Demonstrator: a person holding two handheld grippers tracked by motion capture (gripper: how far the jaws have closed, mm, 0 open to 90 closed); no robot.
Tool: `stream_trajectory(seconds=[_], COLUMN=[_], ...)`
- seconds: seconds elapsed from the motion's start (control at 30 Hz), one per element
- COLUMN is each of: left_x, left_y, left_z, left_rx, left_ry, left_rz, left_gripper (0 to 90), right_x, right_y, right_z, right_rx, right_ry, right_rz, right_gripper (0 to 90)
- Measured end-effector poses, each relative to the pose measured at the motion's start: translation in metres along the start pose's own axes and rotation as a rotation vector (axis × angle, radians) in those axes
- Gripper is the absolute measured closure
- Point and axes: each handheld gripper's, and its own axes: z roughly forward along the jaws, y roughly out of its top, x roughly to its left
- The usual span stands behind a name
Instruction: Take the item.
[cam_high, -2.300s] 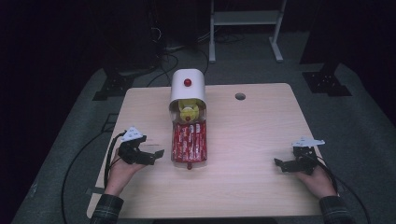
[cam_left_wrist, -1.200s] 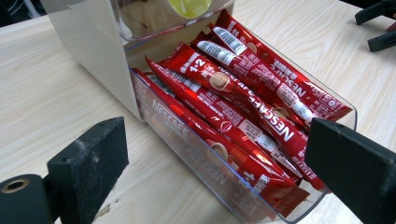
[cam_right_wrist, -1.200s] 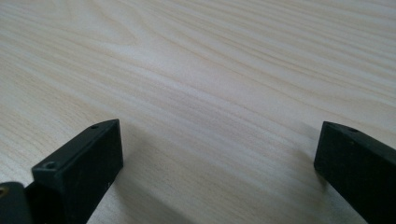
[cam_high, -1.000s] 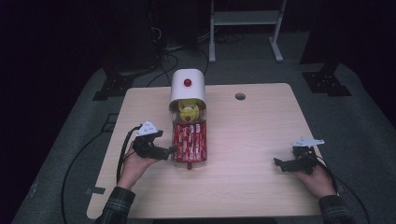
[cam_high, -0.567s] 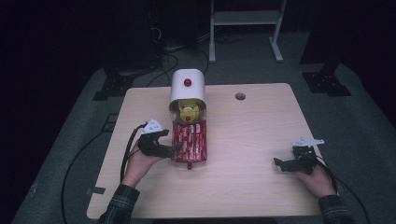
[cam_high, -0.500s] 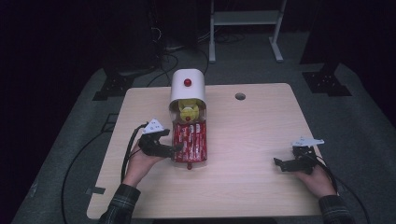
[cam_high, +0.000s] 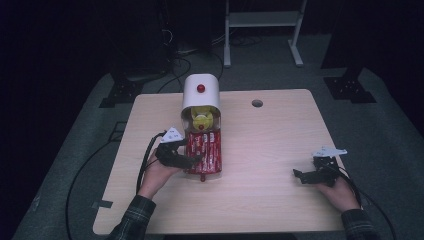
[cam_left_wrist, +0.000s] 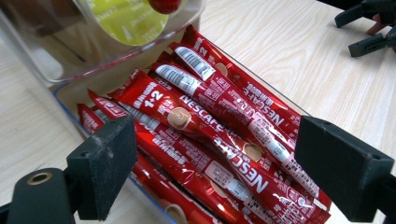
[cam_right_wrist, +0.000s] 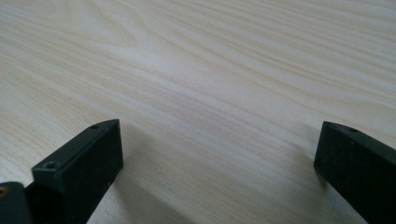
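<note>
The left tongs (cam_left_wrist: 212, 163) hang over the sachets (cam_left_wrist: 219, 135) in the tray (cam_high: 202, 150); the dispenser (cam_high: 200, 97) stands behind. The right tongs (cam_high: 302, 176) lie far right on the tabletop (cam_high: 270, 135).

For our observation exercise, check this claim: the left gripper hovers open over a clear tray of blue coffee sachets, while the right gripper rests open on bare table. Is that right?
One detail is wrong: the coffee sachets are red, not blue, as the left gripper view shows. The rest stands: the left gripper is open over the clear tray, and the right gripper is open over bare table.
</note>
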Motion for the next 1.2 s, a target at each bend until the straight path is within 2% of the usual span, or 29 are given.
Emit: stream_trajectory(seconds=[0.6, 0.63, 0.87, 1.03, 1.2], left_x=[-0.003, -0.003, -0.001, 0.0, 0.002], left_y=[0.002, 0.002, 0.002, 0.001, 0.001], left_z=[0.018, 0.018, 0.02, 0.02, 0.018], left_rx=[0.021, 0.022, 0.023, 0.022, 0.014], left_ry=[-0.003, -0.001, -0.003, -0.019, -0.034], left_rz=[0.004, 0.004, -0.013, -0.034, -0.048], left_gripper=[15.2, 18.3, 25.1, 32.8, 36.1], right_x=[0.0, 0.0, 0.0, 0.0, 0.0], right_y=[0.0, 0.0, 0.0, 0.0, 0.0], right_z=[0.0, 0.0, 0.0, 0.0, 0.0], right_rx=[0.0, 0.0, 0.0, 0.0, 0.0], right_ry=[0.0, 0.0, 0.0, 0.0, 0.0], right_rz=[0.0, 0.0, 0.0, 0.0, 0.0], right_gripper=[0.4, 0.4, 0.4, 0.4, 0.4])
